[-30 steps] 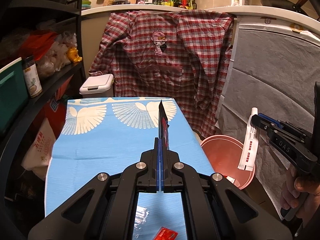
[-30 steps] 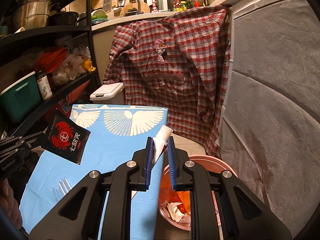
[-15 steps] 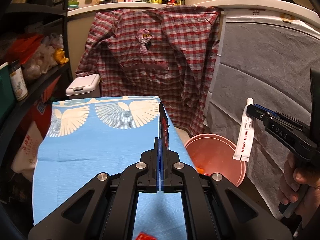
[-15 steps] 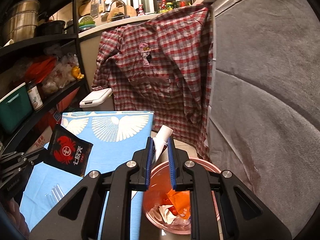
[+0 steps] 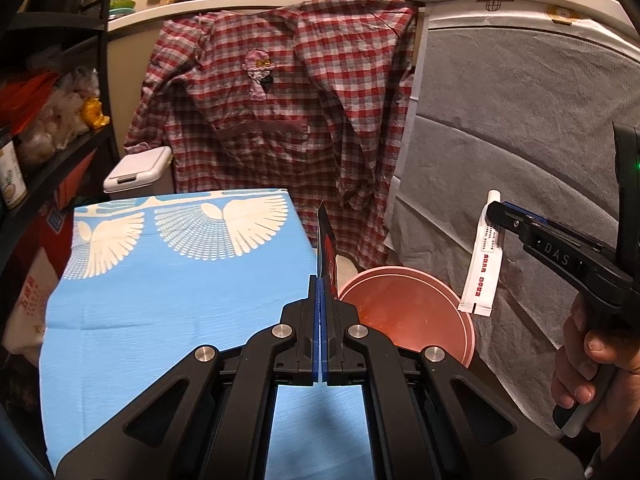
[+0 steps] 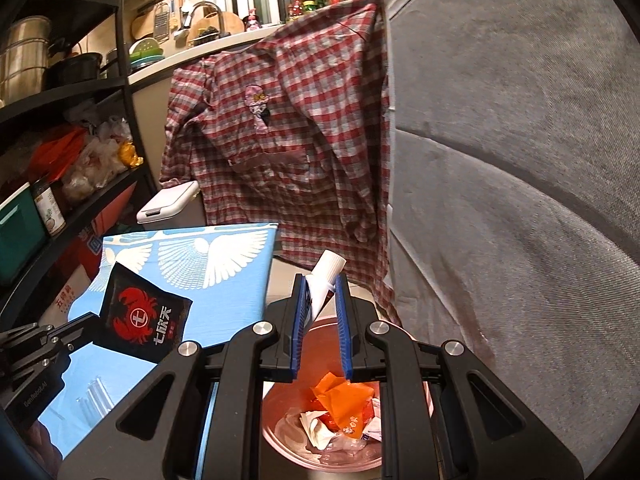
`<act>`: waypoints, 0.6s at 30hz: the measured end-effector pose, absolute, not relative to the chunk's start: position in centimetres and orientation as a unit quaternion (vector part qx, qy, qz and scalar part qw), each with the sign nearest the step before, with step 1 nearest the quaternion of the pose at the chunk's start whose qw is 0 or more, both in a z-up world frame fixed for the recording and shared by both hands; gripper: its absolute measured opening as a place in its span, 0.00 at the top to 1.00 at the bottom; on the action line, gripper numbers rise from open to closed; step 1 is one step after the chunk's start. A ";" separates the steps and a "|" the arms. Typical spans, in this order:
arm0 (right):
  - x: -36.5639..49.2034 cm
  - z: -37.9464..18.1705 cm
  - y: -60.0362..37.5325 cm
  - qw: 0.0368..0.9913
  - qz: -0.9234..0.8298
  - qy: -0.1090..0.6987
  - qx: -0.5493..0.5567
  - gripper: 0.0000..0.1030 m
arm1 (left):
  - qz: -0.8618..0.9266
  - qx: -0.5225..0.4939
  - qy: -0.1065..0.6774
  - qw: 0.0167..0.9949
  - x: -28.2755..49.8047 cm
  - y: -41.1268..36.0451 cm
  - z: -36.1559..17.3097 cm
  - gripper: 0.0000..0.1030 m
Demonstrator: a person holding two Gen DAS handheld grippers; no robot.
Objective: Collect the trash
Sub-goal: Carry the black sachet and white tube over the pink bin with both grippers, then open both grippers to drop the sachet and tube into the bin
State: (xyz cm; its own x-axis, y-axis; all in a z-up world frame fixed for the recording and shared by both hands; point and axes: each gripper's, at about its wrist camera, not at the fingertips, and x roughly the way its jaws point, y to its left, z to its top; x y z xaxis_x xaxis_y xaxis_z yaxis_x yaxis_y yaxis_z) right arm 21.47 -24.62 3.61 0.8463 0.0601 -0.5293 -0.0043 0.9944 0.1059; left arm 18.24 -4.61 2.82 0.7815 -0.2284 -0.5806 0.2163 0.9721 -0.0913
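While both grippers hold trash, the pink bin sits low between the blue surface and the grey cloth.

Close by, the left gripper has its fingers pressed tight together on a black packet with a red crab on it, held up over the edge of the blue surface. The right gripper has its fingers clamped on a white tube, which hangs above the pink bin. Inside the bin lie orange and white scraps. A hand grips the right handle. Farther back, a red checked shirt hangs from the counter, with a white lidded bin beside it.
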 end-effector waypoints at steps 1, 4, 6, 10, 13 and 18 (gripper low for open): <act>21.5 3.5 -24.9 0.959 0.015 0.278 0.052 0.85 | -0.119 -0.010 0.310 0.943 18.4 -4.8 2.8 1.00; 21.8 3.2 -25.3 0.958 0.010 0.282 0.053 0.85 | -0.125 -0.011 0.312 0.942 18.9 -5.4 2.6 1.00; 22.1 3.0 -25.6 0.957 0.007 0.285 0.052 0.85 | -0.130 -0.010 0.314 0.940 19.2 -5.9 2.3 1.00; 22.8 2.4 -25.9 0.955 -0.002 0.293 0.049 0.85 | -0.144 -0.002 0.321 0.936 19.9 -7.4 1.7 1.00; 23.4 1.8 -26.3 0.952 -0.008 0.302 0.053 0.85 | -0.154 0.004 0.326 0.933 20.3 -8.5 1.2 1.00; 24.1 1.0 -26.7 0.948 -0.014 0.313 0.055 0.85 | -0.168 0.010 0.339 0.926 20.9 -10.1 0.2 1.00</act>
